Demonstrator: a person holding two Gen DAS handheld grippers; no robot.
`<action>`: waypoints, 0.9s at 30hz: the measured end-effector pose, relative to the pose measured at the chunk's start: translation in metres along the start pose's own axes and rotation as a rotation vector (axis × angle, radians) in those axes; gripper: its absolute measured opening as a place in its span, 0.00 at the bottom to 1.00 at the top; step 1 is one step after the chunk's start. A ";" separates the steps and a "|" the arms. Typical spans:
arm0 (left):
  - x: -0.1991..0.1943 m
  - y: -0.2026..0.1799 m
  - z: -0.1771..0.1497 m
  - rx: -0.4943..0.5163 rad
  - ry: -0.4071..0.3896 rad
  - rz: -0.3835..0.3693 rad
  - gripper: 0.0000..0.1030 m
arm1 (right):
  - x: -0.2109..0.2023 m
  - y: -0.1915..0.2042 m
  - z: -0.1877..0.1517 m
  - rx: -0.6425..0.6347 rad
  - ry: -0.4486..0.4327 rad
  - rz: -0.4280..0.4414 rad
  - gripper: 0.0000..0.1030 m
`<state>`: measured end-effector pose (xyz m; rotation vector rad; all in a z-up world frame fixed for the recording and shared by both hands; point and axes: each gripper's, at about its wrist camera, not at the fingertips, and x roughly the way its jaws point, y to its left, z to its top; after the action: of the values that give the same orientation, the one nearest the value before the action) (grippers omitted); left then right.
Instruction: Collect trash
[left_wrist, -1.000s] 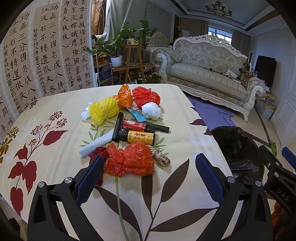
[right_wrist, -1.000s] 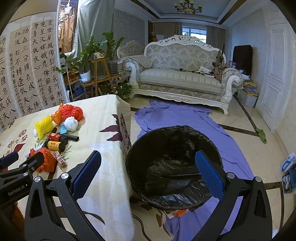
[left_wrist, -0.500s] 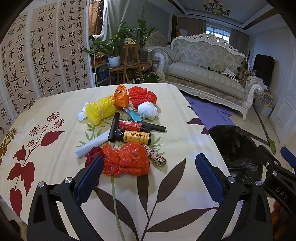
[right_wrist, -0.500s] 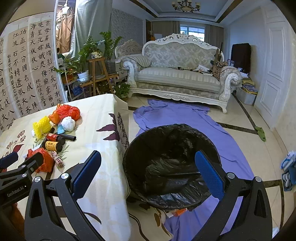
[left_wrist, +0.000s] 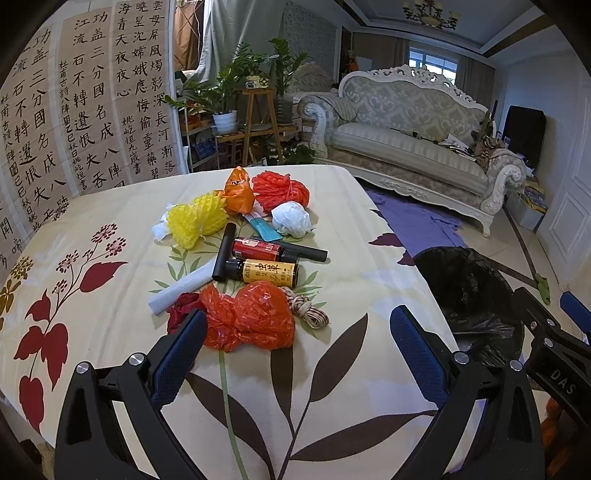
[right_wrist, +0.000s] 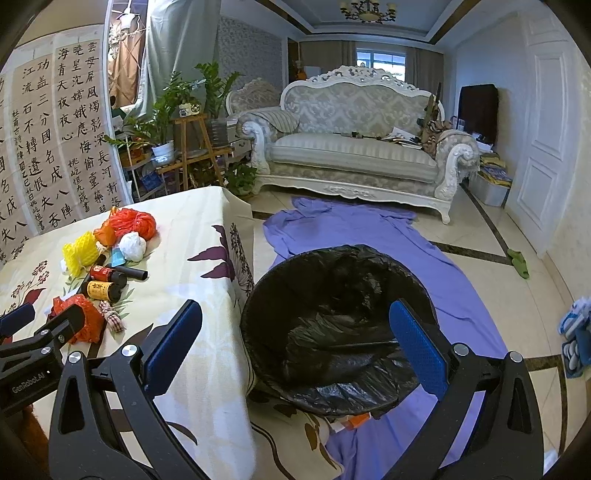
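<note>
A heap of trash lies on the floral tablecloth (left_wrist: 92, 229): an orange-red plastic bag (left_wrist: 251, 317) nearest me, a coil of string (left_wrist: 308, 308), a yellow-labelled bottle (left_wrist: 266, 272), a red bottle (left_wrist: 258, 249), yellow foam net (left_wrist: 197, 219), a white wad (left_wrist: 291, 219) and a red net (left_wrist: 280, 190). My left gripper (left_wrist: 299, 345) stands open just short of the orange-red bag, nothing between its fingers. My right gripper (right_wrist: 295, 339) hangs open over the black-lined trash bin (right_wrist: 340, 325) beside the table.
The bin (left_wrist: 469, 291) stands on a purple cloth (right_wrist: 369, 236) on the tiled floor, right of the table edge. A white sofa (right_wrist: 354, 155), a plant stand (right_wrist: 192, 147) and a calligraphy screen (left_wrist: 74, 110) lie beyond. The left gripper (right_wrist: 37, 332) shows at the right view's left edge.
My left gripper has risen and pulled back slightly, so the trash heap sits lower and smaller. The right gripper has drifted a little nearer the bin. Both stay open.
</note>
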<state>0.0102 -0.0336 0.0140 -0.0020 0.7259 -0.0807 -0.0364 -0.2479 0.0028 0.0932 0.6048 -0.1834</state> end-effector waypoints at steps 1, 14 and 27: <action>0.001 0.001 -0.001 0.000 0.000 0.001 0.93 | 0.000 -0.001 0.000 0.001 0.000 0.000 0.96; 0.003 -0.002 -0.003 0.003 0.005 -0.002 0.93 | 0.000 -0.004 -0.001 0.003 0.000 -0.002 0.96; 0.004 -0.002 -0.004 0.007 0.011 -0.002 0.93 | 0.001 -0.006 -0.002 0.008 0.004 -0.003 0.96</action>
<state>0.0106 -0.0356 0.0079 0.0044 0.7361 -0.0854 -0.0381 -0.2541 0.0006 0.0999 0.6079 -0.1884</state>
